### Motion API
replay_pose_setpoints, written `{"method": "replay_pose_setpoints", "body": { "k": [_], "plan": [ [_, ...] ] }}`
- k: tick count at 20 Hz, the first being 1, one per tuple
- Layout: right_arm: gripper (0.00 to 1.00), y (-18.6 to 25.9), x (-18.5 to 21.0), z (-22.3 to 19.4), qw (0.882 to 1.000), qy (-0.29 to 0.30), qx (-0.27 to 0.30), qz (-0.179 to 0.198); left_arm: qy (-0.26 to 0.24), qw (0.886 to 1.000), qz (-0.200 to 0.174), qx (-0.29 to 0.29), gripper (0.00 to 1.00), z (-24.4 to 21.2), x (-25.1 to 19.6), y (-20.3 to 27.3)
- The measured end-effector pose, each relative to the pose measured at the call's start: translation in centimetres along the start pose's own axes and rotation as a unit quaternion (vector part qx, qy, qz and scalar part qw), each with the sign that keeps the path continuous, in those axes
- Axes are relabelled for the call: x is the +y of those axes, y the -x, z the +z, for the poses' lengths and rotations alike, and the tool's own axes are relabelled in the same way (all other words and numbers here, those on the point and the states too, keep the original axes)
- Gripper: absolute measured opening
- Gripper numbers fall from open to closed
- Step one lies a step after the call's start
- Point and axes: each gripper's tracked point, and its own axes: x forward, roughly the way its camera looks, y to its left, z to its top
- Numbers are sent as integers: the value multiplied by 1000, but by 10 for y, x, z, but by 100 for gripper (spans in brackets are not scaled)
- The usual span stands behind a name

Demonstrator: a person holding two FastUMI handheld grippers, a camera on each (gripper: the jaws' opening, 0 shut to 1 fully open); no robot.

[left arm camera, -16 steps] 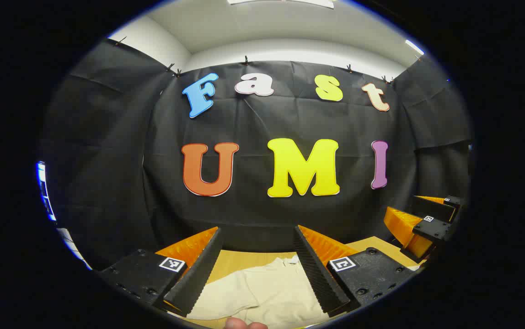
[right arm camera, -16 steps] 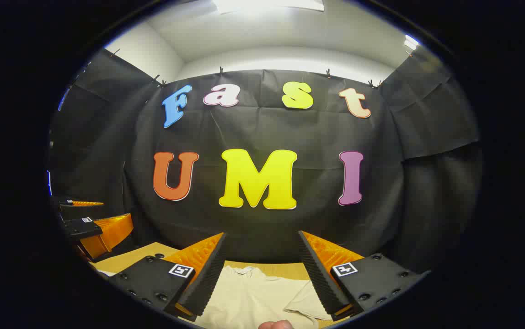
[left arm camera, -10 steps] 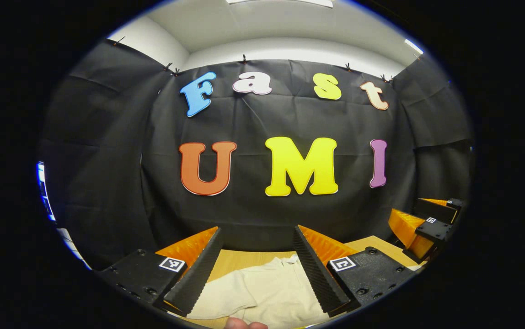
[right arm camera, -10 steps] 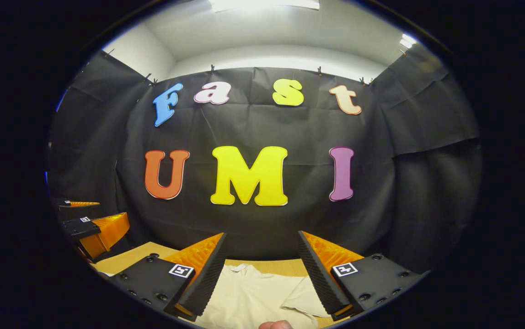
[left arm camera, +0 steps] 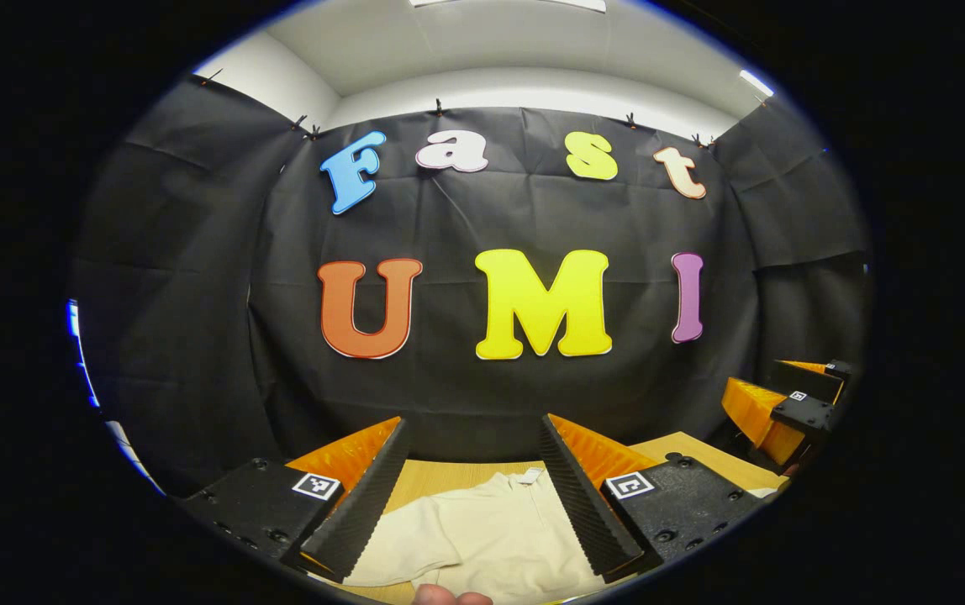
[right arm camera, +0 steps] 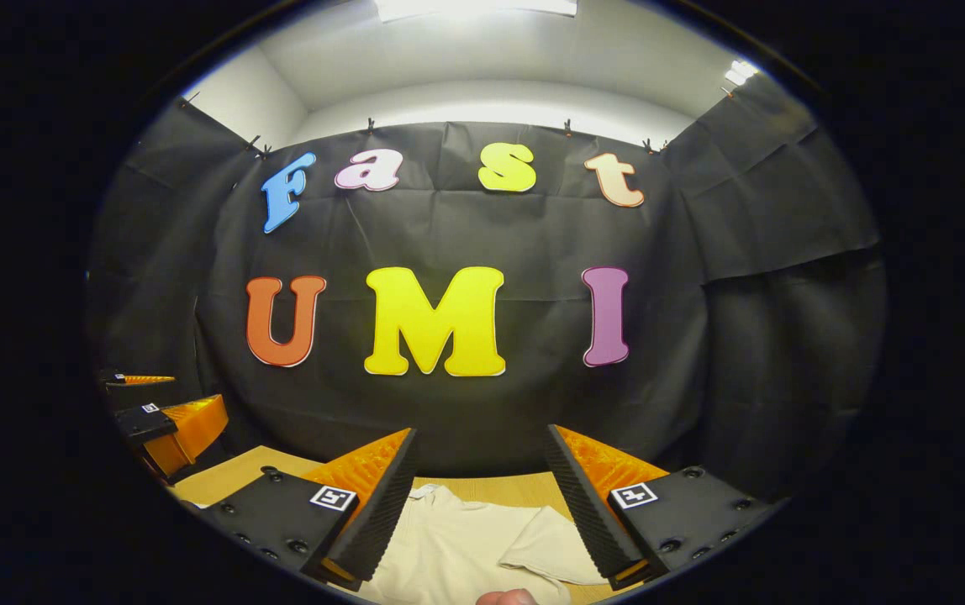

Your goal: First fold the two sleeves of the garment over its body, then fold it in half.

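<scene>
garment [left arm camera: 482, 538]: cream shirt, lying flat on the wooden table [left arm camera: 440, 475]
sleeves: both spread outward, unfolded

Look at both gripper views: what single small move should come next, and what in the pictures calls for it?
Probably lower the right gripper toward the right sleeve and pinch its edge. Both grippers, the left gripper too, are open and above the cream garment, which lies flat on the wooden table. The sleeve looks spread out, not yet folded over the body.
</scene>
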Motion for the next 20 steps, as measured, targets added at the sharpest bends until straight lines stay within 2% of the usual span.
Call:
{"method": "replay_pose_setpoints", "body": {
  "k": [7, 15, 17, 20],
  "plan": [
    [93, -6, -20, -9, 1000, 5, 6, 9, -5, 1000, -3, 8, 98, -9, -6, -1],
    [94, -9, -123, -30, 998, 29, 32, -36, -11, 999, -20, 30, 98, -25, -22, 4],
    [94, -5, -152, -51, 997, 34, 68, -33, -2, 999, -30, 39, 99, -30, -33, 5],
    [94, 18, -205, -107, 985, 27, 163, -44, -6, 998, -42, 54, 100, -38, -47, 7]
  ]
}}
